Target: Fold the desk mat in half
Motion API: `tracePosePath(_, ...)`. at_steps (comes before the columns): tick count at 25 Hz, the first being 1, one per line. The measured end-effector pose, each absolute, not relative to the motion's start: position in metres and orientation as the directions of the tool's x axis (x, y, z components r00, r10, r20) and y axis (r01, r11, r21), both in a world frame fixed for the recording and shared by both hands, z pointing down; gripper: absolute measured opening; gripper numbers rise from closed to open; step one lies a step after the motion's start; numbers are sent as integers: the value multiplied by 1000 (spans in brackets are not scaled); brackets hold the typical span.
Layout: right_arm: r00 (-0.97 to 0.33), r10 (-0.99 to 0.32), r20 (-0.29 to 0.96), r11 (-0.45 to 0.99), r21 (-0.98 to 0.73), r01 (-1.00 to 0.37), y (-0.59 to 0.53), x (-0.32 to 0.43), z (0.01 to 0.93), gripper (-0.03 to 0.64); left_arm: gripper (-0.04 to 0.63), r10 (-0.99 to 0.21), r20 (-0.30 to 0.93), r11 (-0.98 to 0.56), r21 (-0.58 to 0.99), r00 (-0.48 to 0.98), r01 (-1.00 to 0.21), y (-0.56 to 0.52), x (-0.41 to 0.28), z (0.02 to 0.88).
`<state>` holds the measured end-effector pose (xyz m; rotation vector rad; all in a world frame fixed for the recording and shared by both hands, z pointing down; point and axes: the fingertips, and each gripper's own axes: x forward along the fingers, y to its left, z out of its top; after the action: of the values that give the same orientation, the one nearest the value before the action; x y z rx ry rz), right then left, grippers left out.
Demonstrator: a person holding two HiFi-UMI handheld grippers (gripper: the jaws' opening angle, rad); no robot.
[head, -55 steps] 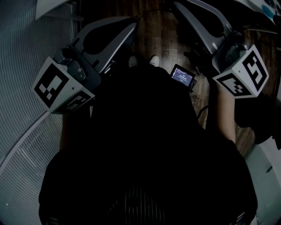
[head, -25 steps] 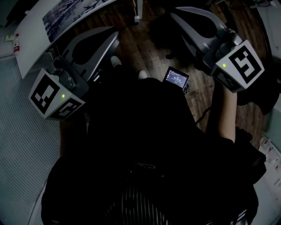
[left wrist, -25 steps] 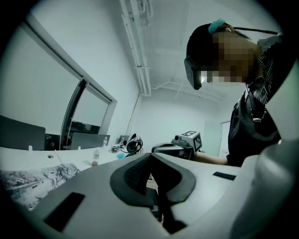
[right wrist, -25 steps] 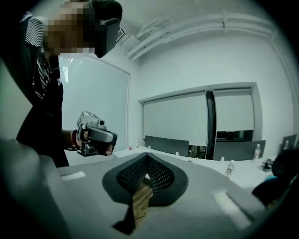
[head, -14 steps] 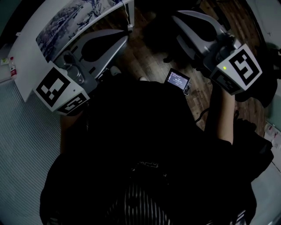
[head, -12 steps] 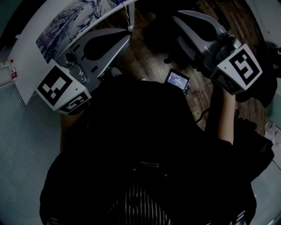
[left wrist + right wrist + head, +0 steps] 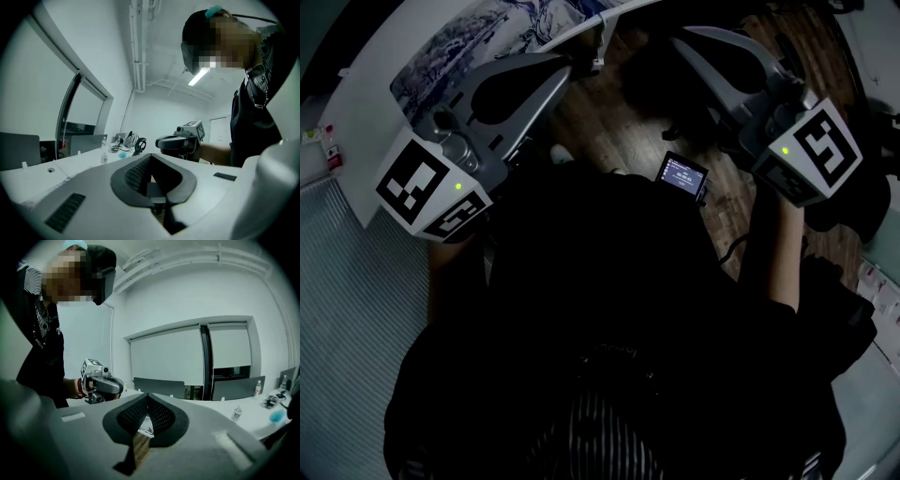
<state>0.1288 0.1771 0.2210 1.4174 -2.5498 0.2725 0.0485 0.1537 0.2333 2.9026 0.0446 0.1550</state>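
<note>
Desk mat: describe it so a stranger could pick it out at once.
Find the white table at the head view's upper left. The desk mat lies flat on it. Its blue-and-white landscape print sets it apart from the plain tabletop and the dark wooden floor.

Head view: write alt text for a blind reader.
From above: a person in dark clothing, on a wooden floor, holds a grey left gripper and right gripper, both shut. A blue-and-white printed desk mat lies on a white table, upper left.
</note>
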Motion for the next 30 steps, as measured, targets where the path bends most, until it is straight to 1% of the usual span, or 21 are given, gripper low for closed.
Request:
tracePosePath(7, -541, -785, 301, 550, -62, -833, 119, 86, 257, 5, 8, 9, 82, -969, 245, 997, -11, 107, 7, 272)
tracePosePath(12, -568, -767, 298, 576, -69, -815, 102, 59, 230, 5, 8, -66, 83, -960, 265, 994, -86, 88, -34, 251)
tracePosePath(15, -576, -760, 302, 586, -68, -808, 99, 48, 220, 5, 8, -90, 81, -956, 271, 993, -109, 86, -47, 239)
tracePosePath(20, -580, -753, 311, 589, -75, -805, 99, 44, 219, 5, 8, -98, 67, -958, 265, 993, -113, 93, -52, 232)
tracePosePath(23, -578, -756, 307, 588, -71, -806, 97, 45, 221, 5, 8, -125, 66, -958, 251, 990, -137, 94, -60, 233)
tracePosePath(30, -569, -771, 284, 569, -94, -817, 38, 75, 221, 5, 8, -192, 87, -952, 224, 977, -207, 46, -57, 229)
